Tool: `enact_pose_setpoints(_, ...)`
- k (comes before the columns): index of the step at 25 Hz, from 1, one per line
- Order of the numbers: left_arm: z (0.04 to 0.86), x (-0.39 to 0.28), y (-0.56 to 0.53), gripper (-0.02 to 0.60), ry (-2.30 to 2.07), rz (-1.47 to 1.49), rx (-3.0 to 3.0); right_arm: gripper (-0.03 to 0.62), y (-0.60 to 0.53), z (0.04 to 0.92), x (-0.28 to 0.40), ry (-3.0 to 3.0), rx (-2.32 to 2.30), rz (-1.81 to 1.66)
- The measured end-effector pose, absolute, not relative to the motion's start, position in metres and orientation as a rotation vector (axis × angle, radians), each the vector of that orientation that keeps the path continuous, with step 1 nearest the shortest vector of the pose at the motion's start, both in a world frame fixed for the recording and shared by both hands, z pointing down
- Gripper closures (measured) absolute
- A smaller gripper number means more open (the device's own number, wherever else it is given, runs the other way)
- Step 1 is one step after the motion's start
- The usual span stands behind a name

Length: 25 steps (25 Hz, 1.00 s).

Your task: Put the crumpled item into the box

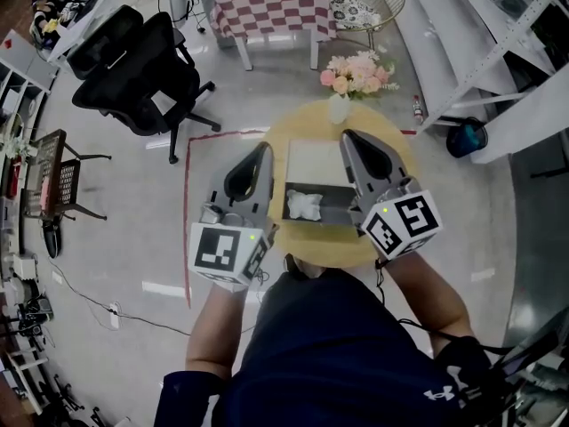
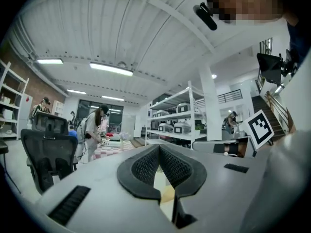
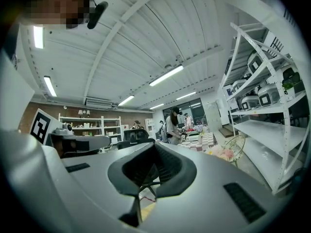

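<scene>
A white crumpled item (image 1: 304,205) lies inside the dark open box (image 1: 337,205) on the round yellow table (image 1: 286,139). The box's white lid (image 1: 316,162) is folded back on the far side. My left gripper (image 1: 264,148) hangs left of the box, level with the lid, shut and empty. In the left gripper view its pads (image 2: 159,147) meet with nothing between them. My right gripper (image 1: 347,136) reaches over the box's right side. It is also shut and empty, and the right gripper view shows its tips (image 3: 153,144) together. Neither gripper touches the item.
A vase of pink flowers (image 1: 356,75) stands at the table's far edge. A black office chair (image 1: 142,60) is on the floor to the left, a checkered table (image 1: 271,3) and a wire chair (image 1: 369,7) farther back. White shelving (image 1: 498,52) runs along the right.
</scene>
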<state>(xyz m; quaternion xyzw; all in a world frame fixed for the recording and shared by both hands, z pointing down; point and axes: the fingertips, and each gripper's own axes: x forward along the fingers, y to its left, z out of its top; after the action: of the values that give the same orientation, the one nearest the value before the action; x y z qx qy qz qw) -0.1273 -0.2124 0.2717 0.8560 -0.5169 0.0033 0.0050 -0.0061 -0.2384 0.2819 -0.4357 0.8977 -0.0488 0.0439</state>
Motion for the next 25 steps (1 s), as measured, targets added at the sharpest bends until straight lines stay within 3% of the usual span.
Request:
enact_pose_setpoints(11,0.276,-0.132,-0.216,0.565,-1.608,-0.013,2.674,0.589,-0.235,0.258,0.003,2.709,-1.394,0.024)
enact_pose_setpoints(25,0.282,-0.134,-0.229,0.565,-1.622,-0.048,2.637,0.589,-0.236,0.261,0.001,2.703,-1.339,-0.065)
